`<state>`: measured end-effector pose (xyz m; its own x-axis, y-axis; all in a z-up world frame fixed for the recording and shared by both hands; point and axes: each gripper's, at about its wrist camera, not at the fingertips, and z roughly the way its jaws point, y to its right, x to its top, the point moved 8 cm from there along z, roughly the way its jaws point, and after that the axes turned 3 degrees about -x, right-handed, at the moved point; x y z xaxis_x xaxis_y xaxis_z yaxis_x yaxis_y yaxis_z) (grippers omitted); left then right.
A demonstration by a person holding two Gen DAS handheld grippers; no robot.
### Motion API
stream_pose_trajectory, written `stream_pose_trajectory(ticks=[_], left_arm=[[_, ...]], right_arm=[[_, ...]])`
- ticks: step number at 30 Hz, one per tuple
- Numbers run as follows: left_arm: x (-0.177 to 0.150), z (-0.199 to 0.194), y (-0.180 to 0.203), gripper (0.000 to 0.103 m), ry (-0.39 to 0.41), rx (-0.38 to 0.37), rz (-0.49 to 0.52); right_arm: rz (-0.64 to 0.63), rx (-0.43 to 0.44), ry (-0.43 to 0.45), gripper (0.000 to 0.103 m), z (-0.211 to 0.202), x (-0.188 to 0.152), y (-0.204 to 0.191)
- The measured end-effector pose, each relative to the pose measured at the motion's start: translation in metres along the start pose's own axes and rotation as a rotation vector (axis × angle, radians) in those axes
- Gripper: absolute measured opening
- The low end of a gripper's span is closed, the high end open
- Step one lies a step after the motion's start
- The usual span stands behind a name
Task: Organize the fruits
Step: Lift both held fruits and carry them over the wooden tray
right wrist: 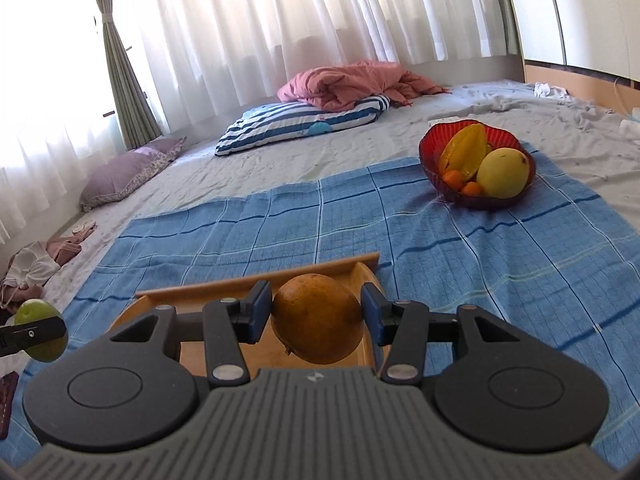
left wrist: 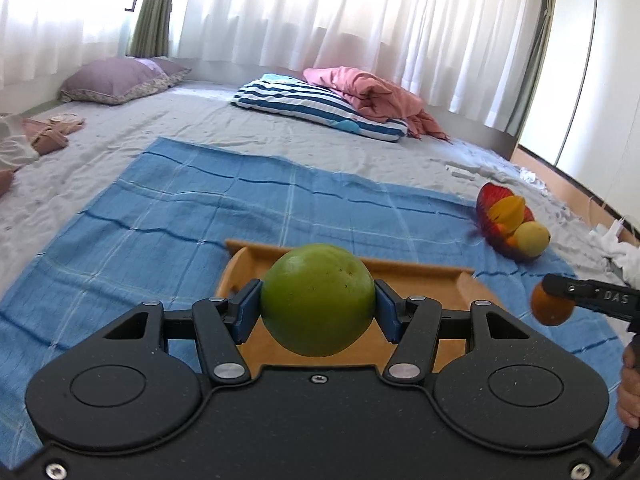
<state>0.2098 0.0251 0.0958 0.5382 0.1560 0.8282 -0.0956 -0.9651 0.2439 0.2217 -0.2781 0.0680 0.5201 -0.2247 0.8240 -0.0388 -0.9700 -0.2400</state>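
Left gripper point(left wrist: 318, 300) is clamping a green fruit point(left wrist: 318, 300) between its blue pads point(left wrist: 249, 308), one pad pressing each side; the jaws are standing about as wide as the fruit. The fruit is hanging in the air above a wooden tray point(left wrist: 416, 270), not touching it.

Right gripper point(right wrist: 317, 318) is gripping an orange point(right wrist: 317, 318) the same way, pads point(right wrist: 260, 314) bearing on both sides, jaws spread to the width of the orange. The orange is hovering over the right end of the tray point(right wrist: 192, 294), clear of its floor.

From the left wrist view, the right gripper is showing at the right edge with the orange point(left wrist: 550, 308) in its tip. From the right wrist view, the green fruit point(right wrist: 40, 334) is showing at the far left, partly crossed by a black finger.

The tray is lying on a blue checked cloth point(right wrist: 480, 272) spread over a grey sheet point(left wrist: 100, 152). A red bowl point(right wrist: 430, 148) is sitting near the cloth's far right corner, well apart from the tray. It is holding a starfruit point(right wrist: 466, 152), a yellow fruit point(right wrist: 504, 174) and two small oranges point(right wrist: 454, 178); the yellow fruit is leaning against the starfruit.

Beyond the cloth, a striped pillow point(right wrist: 300, 124) is lying with a pink blanket point(right wrist: 352, 82) bunched on its far end.
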Motion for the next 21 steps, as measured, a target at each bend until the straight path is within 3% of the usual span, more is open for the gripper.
stream_pose_trajectory(ticks=[3,9,21], left_arm=[[0.011,0.020,0.001,0.056,-0.025,-0.025,-0.022],[0.024,0.064,-0.001,0.056,-0.079,-0.007,-0.037],[0.005,0.138,-0.024,0.056,-0.197,0.049,-0.075]], right_arm=[[-0.018,-0.003,-0.008,0.052,0.016,0.010,-0.003],[-0.017,-0.013,-0.071,0.052,0.055,0.021,-0.009],[-0.003,-0.079,-0.168,0.052,0.127,0.008,-0.009]])
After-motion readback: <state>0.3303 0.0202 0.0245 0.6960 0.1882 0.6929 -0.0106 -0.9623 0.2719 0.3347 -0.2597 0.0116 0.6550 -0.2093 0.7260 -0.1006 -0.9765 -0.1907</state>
